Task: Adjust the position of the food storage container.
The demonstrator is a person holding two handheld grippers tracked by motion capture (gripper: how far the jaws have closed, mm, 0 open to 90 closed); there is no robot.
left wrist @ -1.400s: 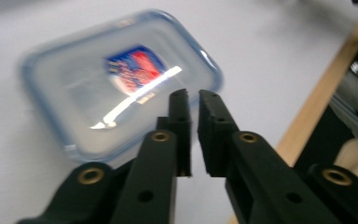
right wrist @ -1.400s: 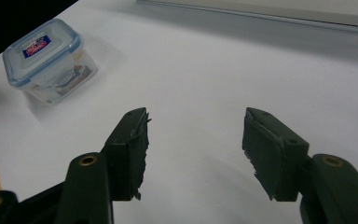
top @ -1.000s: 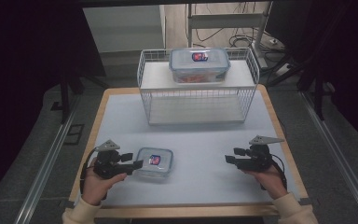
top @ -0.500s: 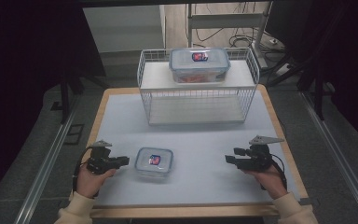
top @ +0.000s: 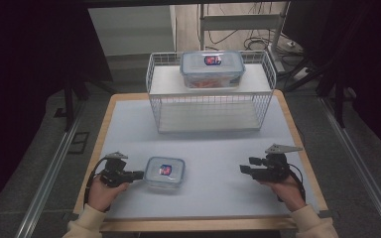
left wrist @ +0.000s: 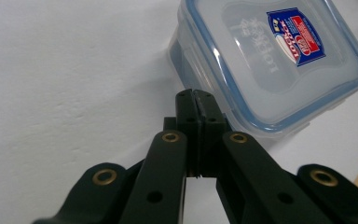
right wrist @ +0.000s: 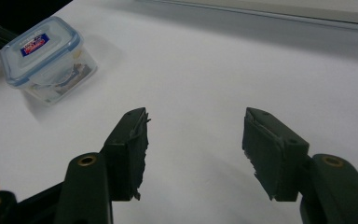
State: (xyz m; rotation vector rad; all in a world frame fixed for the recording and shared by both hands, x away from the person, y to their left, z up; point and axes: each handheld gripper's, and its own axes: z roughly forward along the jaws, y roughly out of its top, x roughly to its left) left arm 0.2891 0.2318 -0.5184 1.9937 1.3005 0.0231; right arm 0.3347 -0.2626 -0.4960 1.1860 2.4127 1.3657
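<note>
small container (left wrist: 270, 60) just beyond the left gripper's (left wrist: 195, 95) closed jaws.

we see bare white table (top: 213, 163) between the small container (top: 164, 171) and the right gripper (top: 243, 169), wide enough for a hand to pass. the left gripper (top: 140, 174), pads pressed together, sits just beside the container's near wall, which blocks its way forward. at the far edge the wire rack (top: 208, 106) bars the way, a large container (top: 212, 69) on top
</note>
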